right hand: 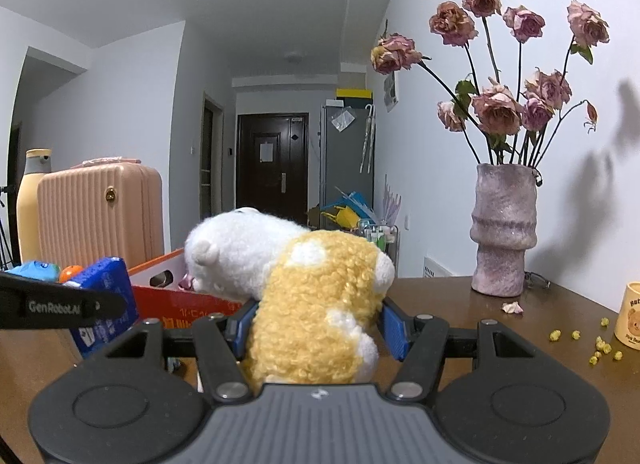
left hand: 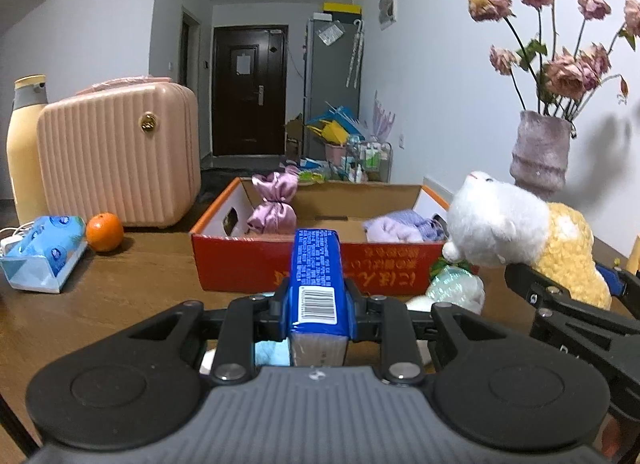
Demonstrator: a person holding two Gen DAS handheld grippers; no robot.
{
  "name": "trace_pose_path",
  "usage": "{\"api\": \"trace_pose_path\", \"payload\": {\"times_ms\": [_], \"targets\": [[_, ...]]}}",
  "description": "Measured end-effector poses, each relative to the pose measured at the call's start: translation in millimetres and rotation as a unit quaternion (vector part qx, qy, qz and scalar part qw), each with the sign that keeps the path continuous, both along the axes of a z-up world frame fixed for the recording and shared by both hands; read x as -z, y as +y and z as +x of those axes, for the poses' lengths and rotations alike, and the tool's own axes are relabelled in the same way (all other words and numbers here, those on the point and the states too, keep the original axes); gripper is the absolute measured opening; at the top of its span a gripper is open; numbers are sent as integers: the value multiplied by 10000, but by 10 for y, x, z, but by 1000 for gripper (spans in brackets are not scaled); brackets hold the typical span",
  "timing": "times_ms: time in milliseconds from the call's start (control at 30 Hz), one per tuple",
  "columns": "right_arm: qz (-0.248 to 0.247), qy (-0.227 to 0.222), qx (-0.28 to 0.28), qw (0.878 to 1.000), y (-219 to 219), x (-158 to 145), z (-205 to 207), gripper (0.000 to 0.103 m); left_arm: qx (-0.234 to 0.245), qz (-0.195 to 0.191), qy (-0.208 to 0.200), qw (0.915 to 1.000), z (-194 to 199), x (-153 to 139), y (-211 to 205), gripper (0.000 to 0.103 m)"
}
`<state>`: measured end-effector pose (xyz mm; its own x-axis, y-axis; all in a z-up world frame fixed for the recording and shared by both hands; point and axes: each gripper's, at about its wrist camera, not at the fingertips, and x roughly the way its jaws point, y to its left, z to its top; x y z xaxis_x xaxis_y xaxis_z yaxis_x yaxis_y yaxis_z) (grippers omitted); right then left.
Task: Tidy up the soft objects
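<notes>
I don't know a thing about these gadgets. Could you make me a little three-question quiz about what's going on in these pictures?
1. True or false: the left gripper is shut on the blue tissue pack.
2. What does the right gripper hold: A the orange, B the plush toy, C the vase?
3. Fill in: the pink satin pouch lies inside the red cardboard ___.

Key: 1 true; 2 B; 3 box.

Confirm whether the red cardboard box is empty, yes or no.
No, the red cardboard box already holds a pink satin pouch and a lilac cloth.
</notes>
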<state>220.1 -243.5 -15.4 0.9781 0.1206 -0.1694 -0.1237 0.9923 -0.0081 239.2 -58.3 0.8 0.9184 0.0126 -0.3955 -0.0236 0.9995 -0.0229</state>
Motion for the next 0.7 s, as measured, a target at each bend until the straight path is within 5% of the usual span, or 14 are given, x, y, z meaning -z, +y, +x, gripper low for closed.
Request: {"api": "trace_pose_path", "payload": {"times_ms": [700], "targets": [[94,-235,5,9997,284,-98,568,61,-327,-234,-448,9982,426,-275,207,25]]}}
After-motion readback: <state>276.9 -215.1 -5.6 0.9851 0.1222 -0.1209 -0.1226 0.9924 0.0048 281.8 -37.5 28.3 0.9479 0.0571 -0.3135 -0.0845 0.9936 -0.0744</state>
